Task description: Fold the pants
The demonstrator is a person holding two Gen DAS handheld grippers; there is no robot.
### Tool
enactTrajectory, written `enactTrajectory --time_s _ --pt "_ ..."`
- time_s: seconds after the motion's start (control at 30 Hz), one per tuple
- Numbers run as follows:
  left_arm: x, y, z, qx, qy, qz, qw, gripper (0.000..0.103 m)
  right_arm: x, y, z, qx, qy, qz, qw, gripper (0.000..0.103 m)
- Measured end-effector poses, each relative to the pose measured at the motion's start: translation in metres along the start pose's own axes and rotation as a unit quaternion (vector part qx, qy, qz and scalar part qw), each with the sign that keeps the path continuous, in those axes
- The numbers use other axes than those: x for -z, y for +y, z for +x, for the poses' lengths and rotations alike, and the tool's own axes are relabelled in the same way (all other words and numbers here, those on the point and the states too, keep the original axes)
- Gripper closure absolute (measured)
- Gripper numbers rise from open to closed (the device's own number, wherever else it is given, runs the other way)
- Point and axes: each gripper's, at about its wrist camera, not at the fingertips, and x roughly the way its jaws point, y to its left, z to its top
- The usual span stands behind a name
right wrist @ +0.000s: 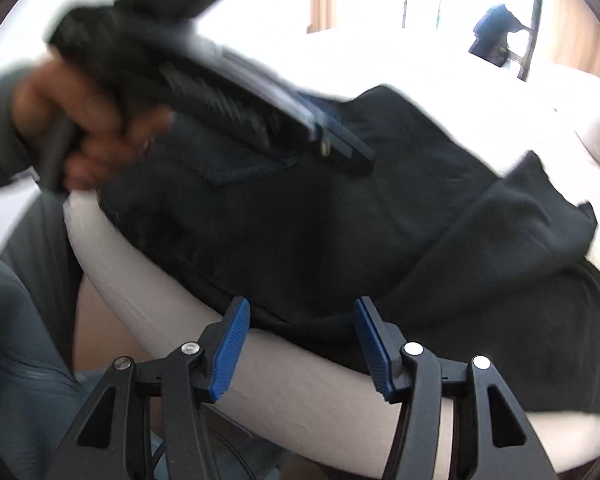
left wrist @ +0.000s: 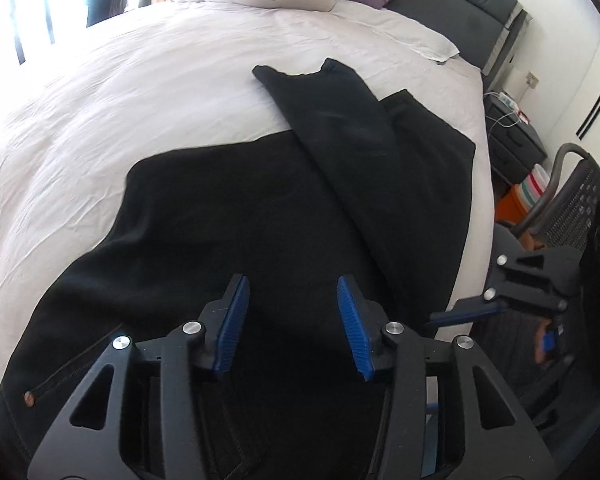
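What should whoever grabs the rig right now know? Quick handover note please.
Left gripper: jaws open, nothing between them, above the black fabric pants.
Right gripper: jaws open, empty, at the pants' near edge by the side of the bed.
Pants: spread on the white-sheeted bed; one leg end is laid back diagonally over the rest, and a buttoned pocket shows at the near left of the left wrist view.
Done: what looks like a first fold of the leg, both grippers released.
Left: likely the remaining folds into a compact stack; regrasp needed first.
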Motion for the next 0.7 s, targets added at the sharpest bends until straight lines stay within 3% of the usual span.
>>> enactTrajectory --time_s 0.07,0.17,0.37,0.47,0.57,0.7 --pt "0.0 -0.003 0.008 0.001 0.004 0.004 1.0 0.059 0.0 -0.02 -0.016 -0.002 -0.022 0.044 0.999 0.045" --pt "0.004 0.0 0.032 -0.002 0.028 -0.004 0.9996 0.069 0.0 -0.053 -0.035 0.011 -0.049 0.103 0.993 0.045" --pt "0.002 0.026 0.071 0.02 0.051 -0.065 0.9964 0.074 -0.022 -0.118 -0.041 0.05 -0.06 0.195 0.978 0.045" --pt "0.001 0.024 0.076 0.015 0.05 -0.061 0.9968 0.074 -0.046 -0.147 -0.044 0.075 -0.065 0.22 0.97 0.045" --pt "0.006 0.028 0.074 0.024 0.045 -0.075 0.9959 0.074 -0.082 -0.176 -0.039 0.104 -0.07 0.224 0.966 0.035" --pt "0.01 0.035 0.069 0.032 0.045 -0.086 0.9948 0.074 -0.136 -0.218 -0.01 0.135 -0.047 0.232 0.962 0.035"
